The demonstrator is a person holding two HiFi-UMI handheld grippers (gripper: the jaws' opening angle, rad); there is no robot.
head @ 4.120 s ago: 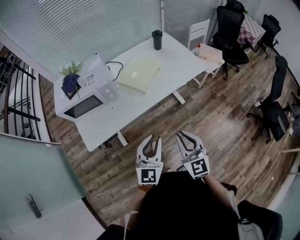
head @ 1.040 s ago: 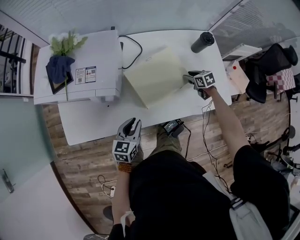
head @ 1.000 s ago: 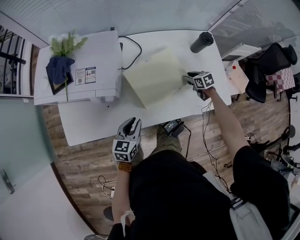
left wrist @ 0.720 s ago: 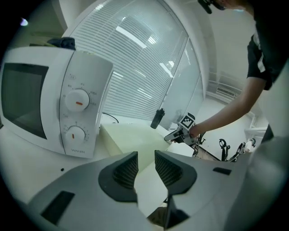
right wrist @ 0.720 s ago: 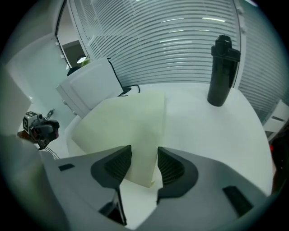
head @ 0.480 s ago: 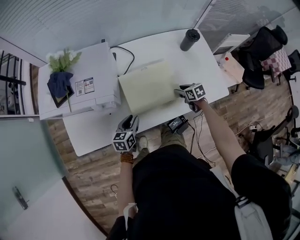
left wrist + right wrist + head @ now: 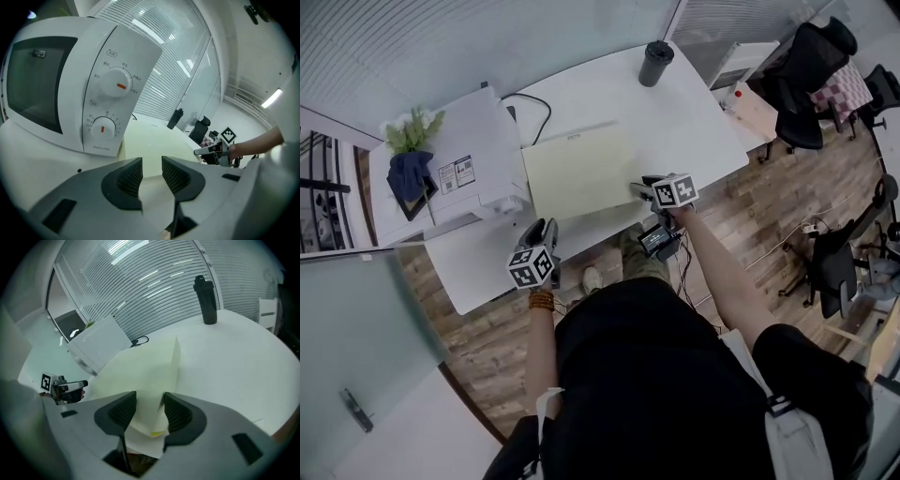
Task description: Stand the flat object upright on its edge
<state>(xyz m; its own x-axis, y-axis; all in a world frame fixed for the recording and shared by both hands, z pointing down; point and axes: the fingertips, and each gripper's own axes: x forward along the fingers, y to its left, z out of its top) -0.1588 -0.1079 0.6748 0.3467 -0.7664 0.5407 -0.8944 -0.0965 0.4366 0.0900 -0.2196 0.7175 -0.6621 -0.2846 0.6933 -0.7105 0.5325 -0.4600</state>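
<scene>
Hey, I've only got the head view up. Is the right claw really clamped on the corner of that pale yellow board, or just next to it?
Observer: Clamped. In the right gripper view the right claw presses its pads on the near corner of the pale yellow board.
Operator: And the left claw?
Observer: The left claw has just been opening; its jaws stand slightly apart, nothing between them.
Operator: What does it face?
Observer: The front of the microwave, with an upper dial and a lower dial.

L tool (image 7: 547, 224) just opened, empty; R tool (image 7: 637, 190) clamped on folder (image 7: 577, 169).
</scene>
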